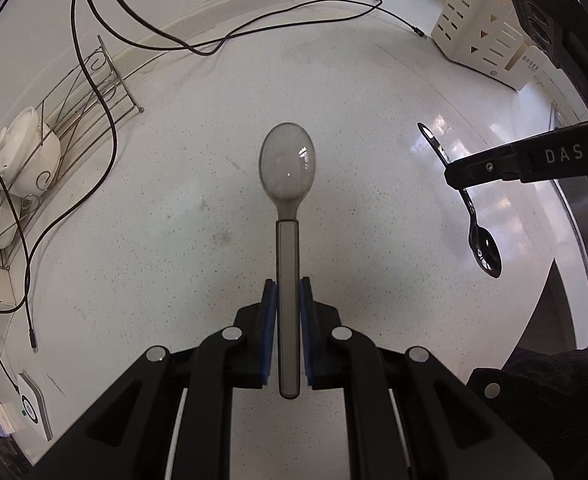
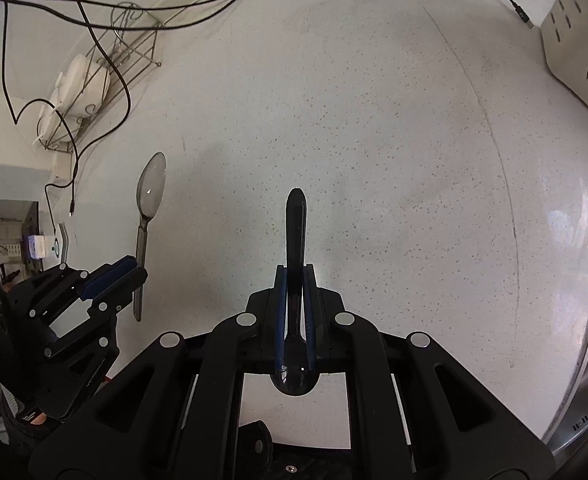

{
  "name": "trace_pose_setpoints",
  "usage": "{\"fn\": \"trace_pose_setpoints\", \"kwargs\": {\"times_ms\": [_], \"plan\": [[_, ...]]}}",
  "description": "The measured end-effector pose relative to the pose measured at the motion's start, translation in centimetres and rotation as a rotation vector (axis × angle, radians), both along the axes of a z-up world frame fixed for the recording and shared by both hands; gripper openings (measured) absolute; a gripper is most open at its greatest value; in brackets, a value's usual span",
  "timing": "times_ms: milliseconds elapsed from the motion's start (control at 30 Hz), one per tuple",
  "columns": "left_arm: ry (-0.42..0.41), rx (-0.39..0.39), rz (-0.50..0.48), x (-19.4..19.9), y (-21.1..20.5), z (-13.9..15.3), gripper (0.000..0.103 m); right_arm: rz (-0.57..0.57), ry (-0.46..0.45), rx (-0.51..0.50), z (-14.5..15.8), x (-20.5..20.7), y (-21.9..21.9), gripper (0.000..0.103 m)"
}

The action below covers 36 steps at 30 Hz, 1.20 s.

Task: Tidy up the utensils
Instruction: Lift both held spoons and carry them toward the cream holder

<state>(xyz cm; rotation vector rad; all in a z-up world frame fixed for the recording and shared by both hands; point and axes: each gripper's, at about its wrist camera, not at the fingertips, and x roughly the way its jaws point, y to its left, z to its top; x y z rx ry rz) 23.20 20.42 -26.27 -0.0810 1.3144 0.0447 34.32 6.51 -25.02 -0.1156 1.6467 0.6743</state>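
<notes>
Above the speckled surface (image 1: 354,92), both spoons are already lifted: the grey spoon (image 1: 287,200) is clamped in the left gripper (image 1: 287,304), the black spoon (image 2: 296,240) in the right gripper (image 2: 295,280). Placement in the cream holder (image 1: 478,36), labelled "DROEE", is judged outstanding. "DAS" is read on the right fingers (image 1: 506,162).

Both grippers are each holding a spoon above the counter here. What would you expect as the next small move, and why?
Probably carry both spoons toward the cream slotted utensil holder at the counter's far right. The left gripper is shut on the grey spoon and the right gripper is shut on the black spoon, handle end forward; both hang clear of the white countertop, so only transport and drop-in remain.
</notes>
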Motion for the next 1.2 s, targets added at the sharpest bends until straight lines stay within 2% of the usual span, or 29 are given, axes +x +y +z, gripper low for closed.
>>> {"fn": "trace_pose_setpoints", "kwargs": {"times_ms": [200, 367, 467, 733, 1000, 1200], "plan": [[-0.12, -0.035, 0.03, 1.4, -0.3, 3.0, 0.011, -0.079, -0.08, 0.07, 3.7, 2.0, -3.1, 0.007], [-0.284, -0.057, 0.036, 3.2, -0.9, 6.4, 0.011, -0.146, -0.18, 0.132, 7.3, 2.9, -6.6, 0.007], [-0.37, -0.022, -0.01, 4.6, -2.5, 8.5, 0.011, -0.197, -0.241, 0.15, 9.3, 3.4, -8.7, 0.007], [-0.515, -0.013, -0.13, 9.3, -7.0, 12.9, 0.011, -0.326, -0.399, 0.192, 14.2, 6.1, -15.2, 0.007], [-0.69, 0.036, -0.266, 13.8, -12.3, 18.3, 0.011, -0.4, -0.524, 0.172, 18.1, 9.8, -19.5, 0.007], [-0.756, -0.013, -0.289, 17.2, -14.8, 20.9, 0.011, -0.415, -0.61, 0.158, 21.0, 11.9, -21.5, 0.007]]}}
